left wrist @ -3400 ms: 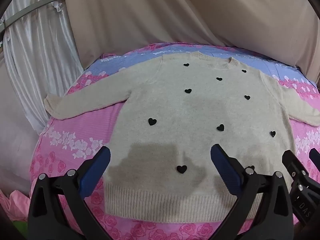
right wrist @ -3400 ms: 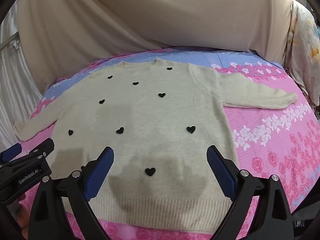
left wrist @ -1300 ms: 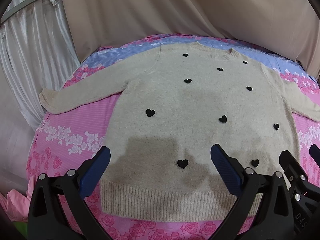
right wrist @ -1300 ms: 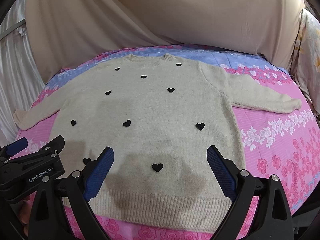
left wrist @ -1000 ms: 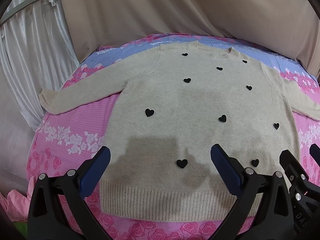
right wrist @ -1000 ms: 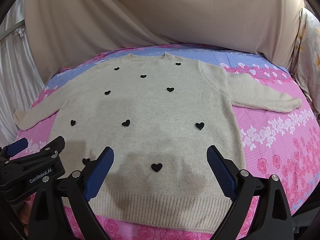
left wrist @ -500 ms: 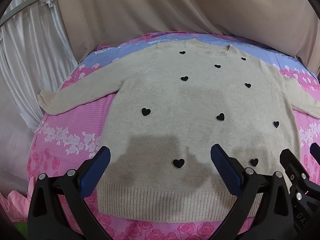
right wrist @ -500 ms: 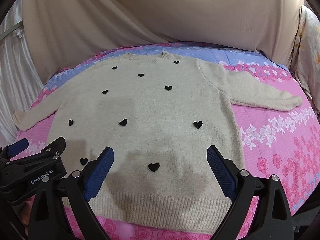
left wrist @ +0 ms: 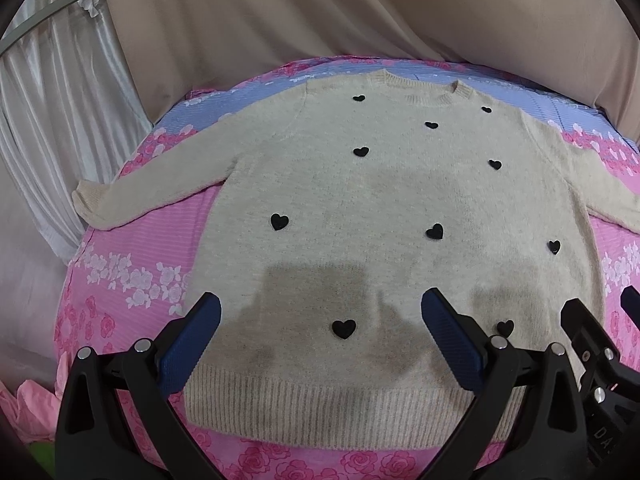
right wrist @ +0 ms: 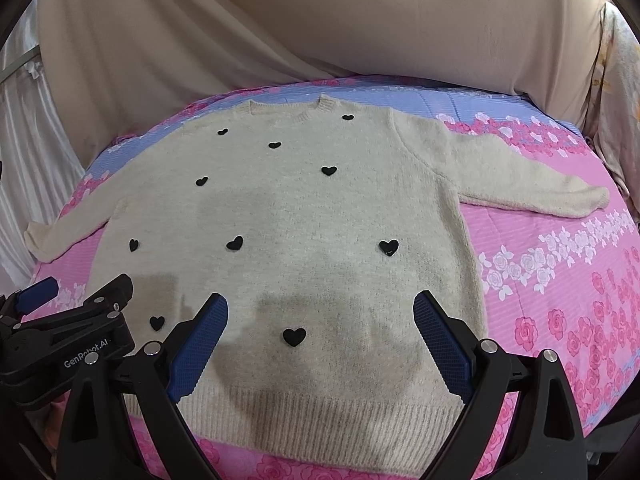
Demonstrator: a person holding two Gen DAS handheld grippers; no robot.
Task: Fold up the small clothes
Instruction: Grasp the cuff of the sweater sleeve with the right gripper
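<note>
A beige knit sweater (left wrist: 384, 208) with small black hearts lies flat, front up, on a pink and blue floral sheet (left wrist: 132, 280), sleeves spread to both sides, collar at the far end. It also shows in the right wrist view (right wrist: 304, 216). My left gripper (left wrist: 320, 312) is open and empty, hovering above the ribbed hem (left wrist: 336, 404). My right gripper (right wrist: 320, 312) is open and empty above the same hem (right wrist: 320, 412). Each gripper shows at the edge of the other's view, the right gripper (left wrist: 600, 320) and the left gripper (right wrist: 76, 292).
A beige draped cloth (right wrist: 320, 32) hangs behind the bed. A white satin curtain (left wrist: 52, 120) hangs at the left. A floral fabric (right wrist: 616, 92) hangs at the far right. The bed's near edge (right wrist: 280, 464) lies just below the hem.
Both grippers have drifted slightly forward and higher over the sweater; it sits a little lower in both views. The jaws stay open and the sweater has not moved.
</note>
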